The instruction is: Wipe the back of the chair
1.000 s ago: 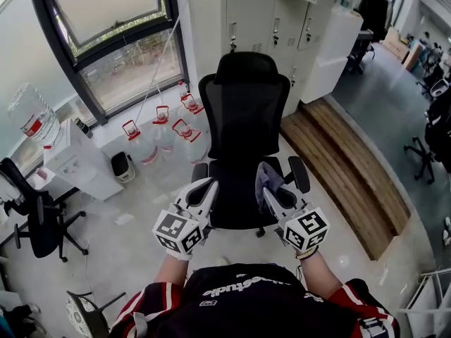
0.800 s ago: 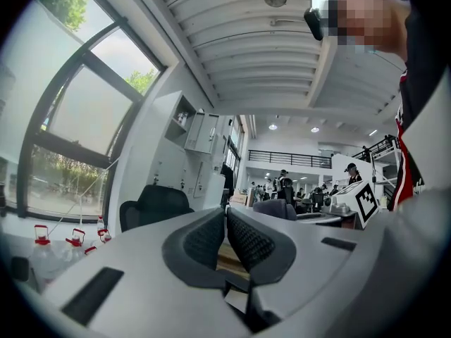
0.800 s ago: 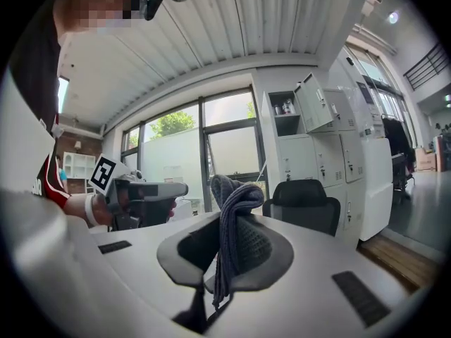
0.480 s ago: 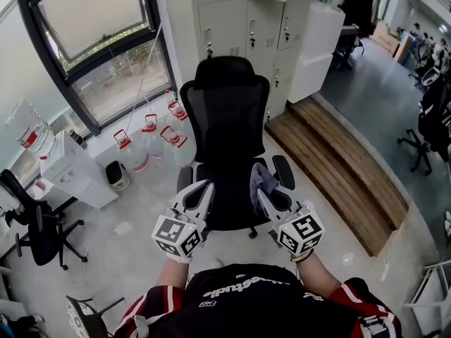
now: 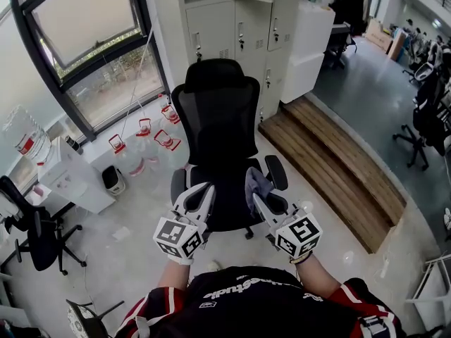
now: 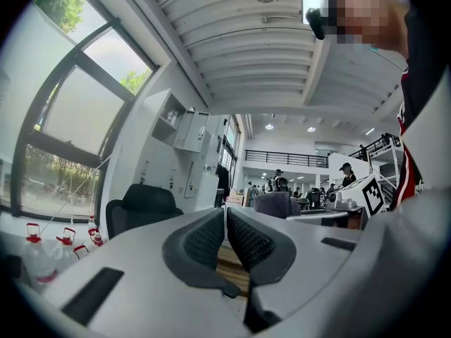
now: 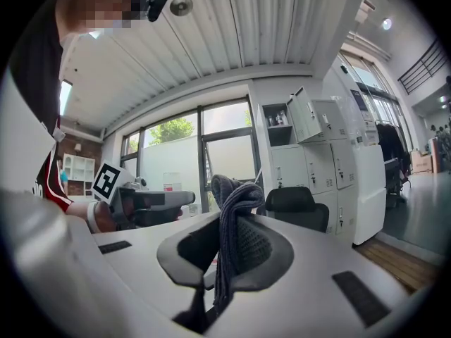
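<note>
A black mesh office chair (image 5: 218,118) stands in front of me, its seat facing me and its backrest and headrest toward the lockers. The chair (image 6: 141,206) shows at the left of the left gripper view and the chair (image 7: 296,204) right of centre in the right gripper view. My right gripper (image 5: 254,186) is shut on a grey-purple cloth (image 5: 255,180), held over the seat's right side; the cloth (image 7: 236,224) stands folded between its jaws. Above the seat's left edge my left gripper (image 5: 202,192) is held shut and empty.
White lockers (image 5: 232,20) stand behind the chair. Water bottles (image 5: 141,143) sit on the floor below the window at the left. A wooden step (image 5: 331,167) runs along the right. Another black chair (image 5: 35,224) stands at the far left beside a white water dispenser (image 5: 70,178).
The view has shifted closer and leftward relative to the chair; both grippers keep the same pose over the seat, the cloth still held in the right one.
</note>
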`<action>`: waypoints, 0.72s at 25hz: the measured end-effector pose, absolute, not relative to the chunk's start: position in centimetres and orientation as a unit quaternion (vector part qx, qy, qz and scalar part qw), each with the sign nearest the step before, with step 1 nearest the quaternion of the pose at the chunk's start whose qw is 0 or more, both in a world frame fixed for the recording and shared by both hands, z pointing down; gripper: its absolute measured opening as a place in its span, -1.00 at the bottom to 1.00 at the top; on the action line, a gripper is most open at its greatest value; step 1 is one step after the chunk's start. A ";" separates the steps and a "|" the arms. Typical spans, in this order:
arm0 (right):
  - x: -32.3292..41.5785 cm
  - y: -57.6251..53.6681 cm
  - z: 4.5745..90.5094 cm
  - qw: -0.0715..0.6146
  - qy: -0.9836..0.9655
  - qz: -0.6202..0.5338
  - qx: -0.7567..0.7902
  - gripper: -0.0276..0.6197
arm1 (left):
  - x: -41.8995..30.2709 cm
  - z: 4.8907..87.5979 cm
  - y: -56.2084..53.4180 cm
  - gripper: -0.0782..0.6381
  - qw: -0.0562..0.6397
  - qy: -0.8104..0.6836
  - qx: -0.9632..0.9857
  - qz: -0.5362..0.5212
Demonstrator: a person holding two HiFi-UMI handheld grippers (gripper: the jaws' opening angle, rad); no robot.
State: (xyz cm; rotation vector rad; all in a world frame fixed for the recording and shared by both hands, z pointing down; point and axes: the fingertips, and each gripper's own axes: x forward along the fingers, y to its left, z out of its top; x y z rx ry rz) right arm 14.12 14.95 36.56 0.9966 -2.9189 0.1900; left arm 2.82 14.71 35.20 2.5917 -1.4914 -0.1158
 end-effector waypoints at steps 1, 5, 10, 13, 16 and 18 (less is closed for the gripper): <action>14.1 15.0 36.4 0.025 -0.944 0.062 0.322 -0.75 | 2.9 35.1 14.7 -0.69 0.075 -0.497 0.864 -0.038; 14.2 15.2 36.1 0.023 -0.945 0.058 0.321 -0.75 | 3.0 34.9 14.7 -0.69 0.073 -0.495 0.865 -0.038; 14.2 15.3 35.8 0.022 -0.945 0.056 0.320 -0.75 | 3.1 34.7 14.8 -0.69 0.072 -0.492 0.867 -0.038; 14.0 15.6 35.5 0.022 -0.946 0.054 0.319 -0.75 | 3.2 34.5 14.9 -0.69 0.071 -0.490 0.868 -0.038; 14.0 15.7 35.4 0.021 -0.947 0.053 0.317 -0.75 | 3.4 34.3 15.0 -0.69 0.069 -0.487 0.870 -0.038; 14.0 15.8 35.4 0.019 -0.947 0.053 0.317 -0.75 | 3.5 34.4 15.1 -0.69 0.068 -0.486 0.871 -0.038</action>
